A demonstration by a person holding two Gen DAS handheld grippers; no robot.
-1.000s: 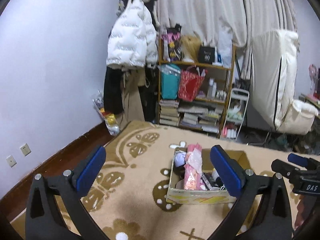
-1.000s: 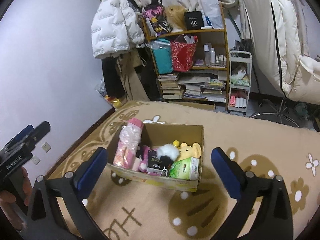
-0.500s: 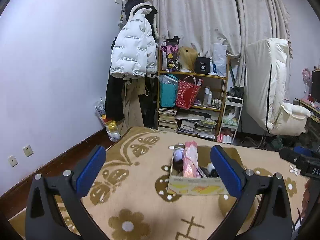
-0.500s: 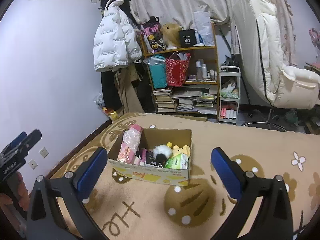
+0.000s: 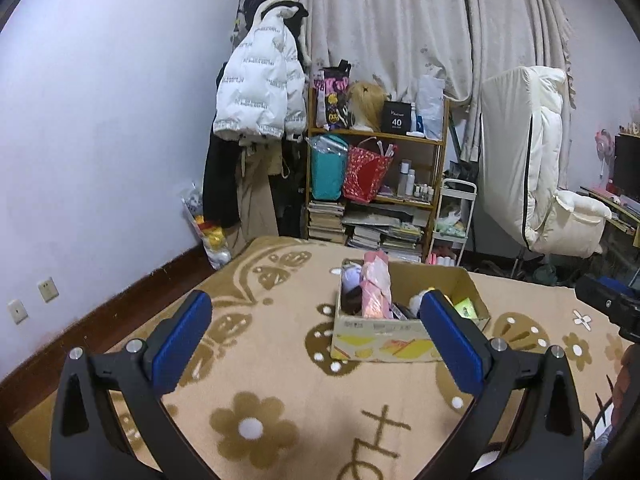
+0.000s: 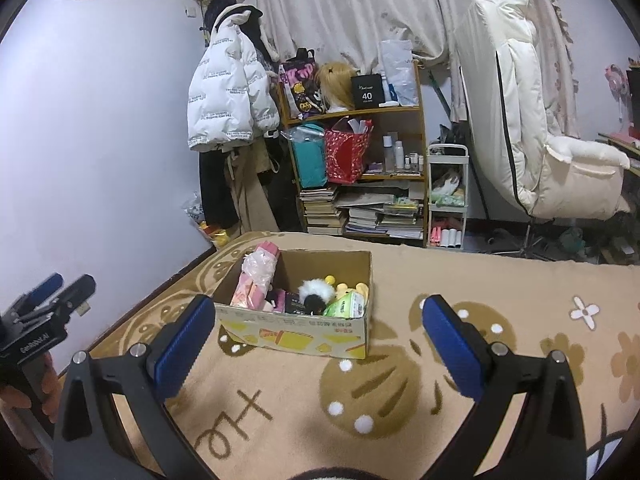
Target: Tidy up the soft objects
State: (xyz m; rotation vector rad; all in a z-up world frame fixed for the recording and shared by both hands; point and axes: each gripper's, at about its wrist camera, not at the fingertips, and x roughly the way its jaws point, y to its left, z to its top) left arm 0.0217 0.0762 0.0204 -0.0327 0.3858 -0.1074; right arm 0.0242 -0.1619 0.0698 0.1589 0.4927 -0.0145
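A cardboard box (image 5: 380, 338) (image 6: 296, 330) stands on the beige flower-patterned blanket (image 5: 280, 380) (image 6: 440, 360). It holds a pink wrapped package (image 5: 374, 288) (image 6: 256, 278), a black-and-white fluffy toy (image 6: 316, 294), a yellow plush (image 6: 348, 287), a green tissue pack (image 6: 348, 306) and a lilac plush (image 5: 352, 278). My left gripper (image 5: 316, 340) is open and empty, in front of the box. My right gripper (image 6: 318, 344) is open and empty, also in front of the box.
A wooden bookshelf (image 5: 376, 184) (image 6: 360, 168) with bags, bottles and stacked books stands at the back. A white puffer jacket (image 5: 260, 92) hangs to its left. A white recliner chair (image 5: 536, 168) (image 6: 532, 132) is at the right, a small white cart (image 6: 447, 196) between them.
Both grippers have pulled back and up from the box, which now looks smaller and farther. Both stay open and empty.
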